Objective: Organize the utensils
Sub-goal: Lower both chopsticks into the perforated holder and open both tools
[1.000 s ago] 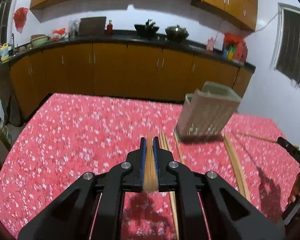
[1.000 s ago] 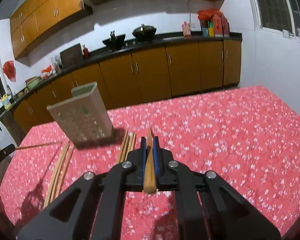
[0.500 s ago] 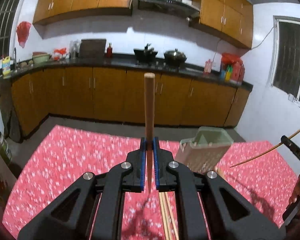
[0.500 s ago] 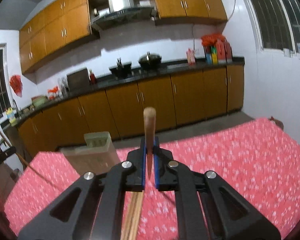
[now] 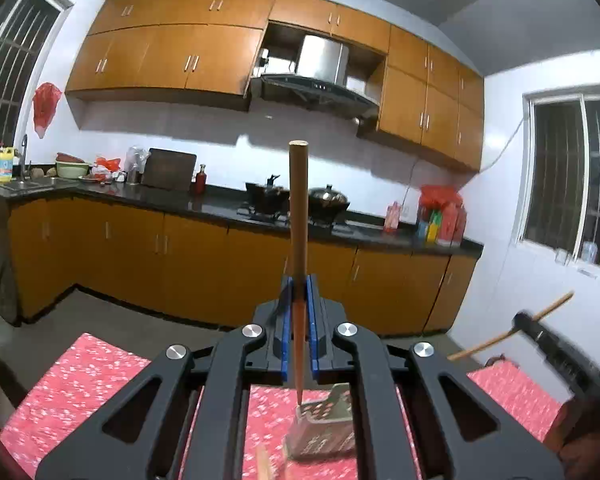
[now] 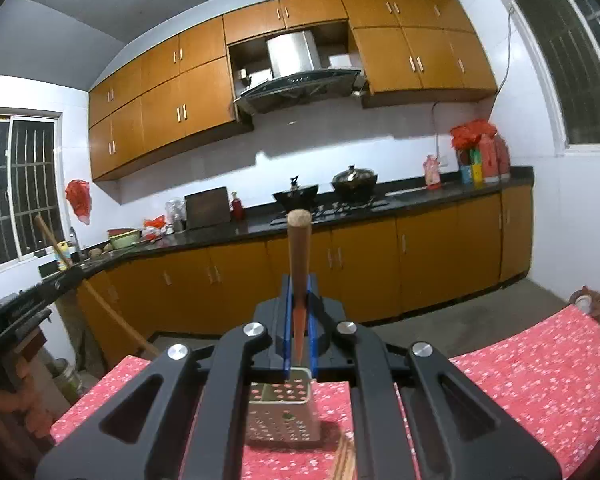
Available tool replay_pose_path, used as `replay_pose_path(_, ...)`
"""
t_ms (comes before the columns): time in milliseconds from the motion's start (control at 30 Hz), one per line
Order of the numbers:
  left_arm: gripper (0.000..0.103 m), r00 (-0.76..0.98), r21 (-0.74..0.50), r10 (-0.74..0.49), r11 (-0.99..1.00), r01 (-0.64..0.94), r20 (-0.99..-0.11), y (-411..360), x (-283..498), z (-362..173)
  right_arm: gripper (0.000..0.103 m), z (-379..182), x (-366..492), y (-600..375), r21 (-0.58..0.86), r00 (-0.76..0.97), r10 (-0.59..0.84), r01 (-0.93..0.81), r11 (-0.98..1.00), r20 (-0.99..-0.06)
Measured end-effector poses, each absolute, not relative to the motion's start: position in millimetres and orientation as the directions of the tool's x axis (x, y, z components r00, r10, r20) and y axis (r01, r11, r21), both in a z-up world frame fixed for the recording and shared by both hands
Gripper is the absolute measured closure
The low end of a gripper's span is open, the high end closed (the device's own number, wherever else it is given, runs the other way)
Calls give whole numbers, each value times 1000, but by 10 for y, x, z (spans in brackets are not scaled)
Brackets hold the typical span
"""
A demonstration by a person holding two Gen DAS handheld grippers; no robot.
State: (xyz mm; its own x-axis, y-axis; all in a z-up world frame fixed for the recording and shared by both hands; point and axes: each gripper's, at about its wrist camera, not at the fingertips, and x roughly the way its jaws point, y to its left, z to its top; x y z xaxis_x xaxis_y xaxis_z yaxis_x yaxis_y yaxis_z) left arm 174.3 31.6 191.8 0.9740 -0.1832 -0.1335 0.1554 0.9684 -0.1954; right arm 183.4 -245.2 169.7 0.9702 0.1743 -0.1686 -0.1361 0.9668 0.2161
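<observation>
The left gripper has its blue pads pressed onto a wooden chopstick held upright, thin tip pointing down, and the right gripper pinches a second chopstick the same way. Just beyond and below each set of fingers stands the utensil holder, a pale perforated plastic caddy on the red floral tablecloth. In the right wrist view the tip sits right above the holder's open mouth; in the left wrist view the tip hangs near the holder's upper edge, seemingly a little off to one side. To do this step well, I judge each stick should stay vertical, be centred over the opening before descending, and be released only once the tip is well inside, one hand at a time so the sticks do not clash. The holder looks light, so a tip catching the rim could tip it. Inside, no utensils are visible, though the interior is mostly hidden. A few loose chopsticks lie on the cloth beside its base. Far behind runs a kitchen counter with pots.
</observation>
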Motion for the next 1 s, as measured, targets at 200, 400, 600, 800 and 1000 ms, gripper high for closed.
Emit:
replay_pose_path(200, 95, 970, -209, -206, 962, 178, -126, 162, 1858, 1791, 95, 1552, 2050, -2294, 187, 942, 206, -159, 969, -265)
replay_pose_path(400, 95, 948, -211, -244, 957, 201, -204, -6, 2094, 1503, 95, 1365, 2262, -2184, 183, 914, 215, -159, 970, -345)
replay_pose_path(600, 95, 924, -214, -257, 956, 201, -283, -60, 2218, 1332, 91, 1209, 2424, -2123, 185, 894, 209, -145, 972, -396)
replay_pose_path(800, 95, 923, -222, -246, 957, 185, -295, 42, 2189, 1316, 64, 1213, 2365, -2131, 187, 906, 202, -140, 972, -373)
replay_pose_path(1000, 94, 929, -254, -250, 950, 181, -275, 156, 2059, 1369, 64, 1306, 2153, -2253, 210, 929, 184, -120, 970, -321)
